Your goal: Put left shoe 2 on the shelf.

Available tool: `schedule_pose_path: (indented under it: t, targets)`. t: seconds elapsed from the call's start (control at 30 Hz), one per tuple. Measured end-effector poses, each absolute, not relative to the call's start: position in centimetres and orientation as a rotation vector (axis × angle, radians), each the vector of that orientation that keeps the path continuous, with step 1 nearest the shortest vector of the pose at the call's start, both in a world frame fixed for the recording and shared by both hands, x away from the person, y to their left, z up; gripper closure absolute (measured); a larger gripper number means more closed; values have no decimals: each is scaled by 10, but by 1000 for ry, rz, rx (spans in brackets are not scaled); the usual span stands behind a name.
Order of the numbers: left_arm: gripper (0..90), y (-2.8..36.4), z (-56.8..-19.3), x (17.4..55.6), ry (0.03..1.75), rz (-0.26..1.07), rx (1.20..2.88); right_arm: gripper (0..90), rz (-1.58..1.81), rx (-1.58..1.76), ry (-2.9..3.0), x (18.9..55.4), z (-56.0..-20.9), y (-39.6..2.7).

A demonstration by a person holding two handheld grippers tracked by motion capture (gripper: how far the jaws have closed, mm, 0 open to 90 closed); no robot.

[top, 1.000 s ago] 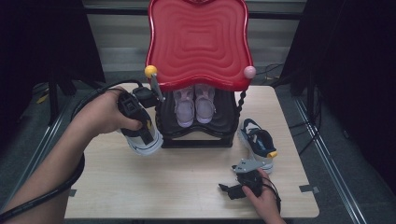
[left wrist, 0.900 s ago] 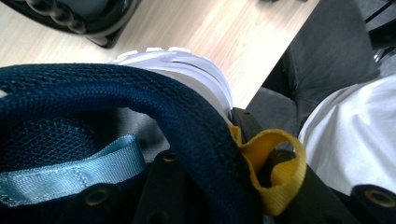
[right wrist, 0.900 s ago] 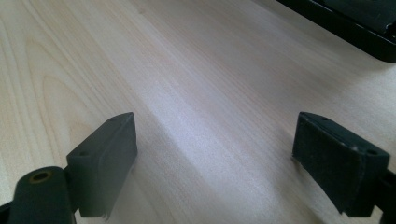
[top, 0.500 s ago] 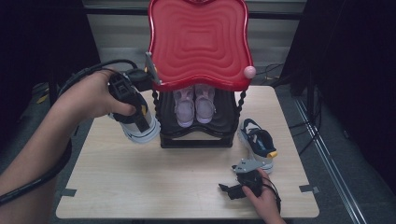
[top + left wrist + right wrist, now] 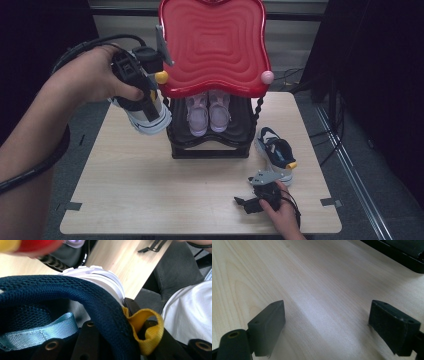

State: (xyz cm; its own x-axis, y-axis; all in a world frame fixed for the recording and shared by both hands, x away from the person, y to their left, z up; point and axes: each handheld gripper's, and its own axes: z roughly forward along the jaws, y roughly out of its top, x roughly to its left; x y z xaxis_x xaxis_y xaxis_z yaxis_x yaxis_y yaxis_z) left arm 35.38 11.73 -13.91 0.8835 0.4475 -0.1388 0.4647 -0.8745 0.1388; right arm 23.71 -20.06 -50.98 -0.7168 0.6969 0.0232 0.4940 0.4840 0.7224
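Left gripper (image 5: 145,97): clamped on the heel collar of a navy-and-white sneaker (image 5: 145,116), yellow heel loop (image 5: 146,326) bunched beside the jaws, sole hanging toe-down off the table's left half, just beside the red top tray (image 5: 215,45) of the black shoe rack (image 5: 210,145). Close to the rack's yellow knob (image 5: 161,77); likely to clip the knob or the tray rim if swung in without clearance, twisting the shoe in a grip that bites soft mesh alone. Possible slip from the collar under the sole's weight. Pink pair (image 5: 207,107) on the lower shelf, matching sneaker (image 5: 276,152) lying at the rack's right. Right gripper (image 5: 252,202): jaws wide apart, holding nothing, resting low on the wooden table (image 5: 150,200).
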Motion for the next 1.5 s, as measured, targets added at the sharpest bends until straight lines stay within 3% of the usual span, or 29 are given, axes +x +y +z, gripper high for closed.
schedule_pose_path:
  t: [0.83, 1.5]
  targets:
    - [754, 98, -78, 360, 665, 18, 2899, 133, 1064, 1012, 2457, 237, -510, -201]
    - [750, 49, -67, 371, 337, 241, 2969, 133, 1063, 1013, 2457, 237, -510, -201]
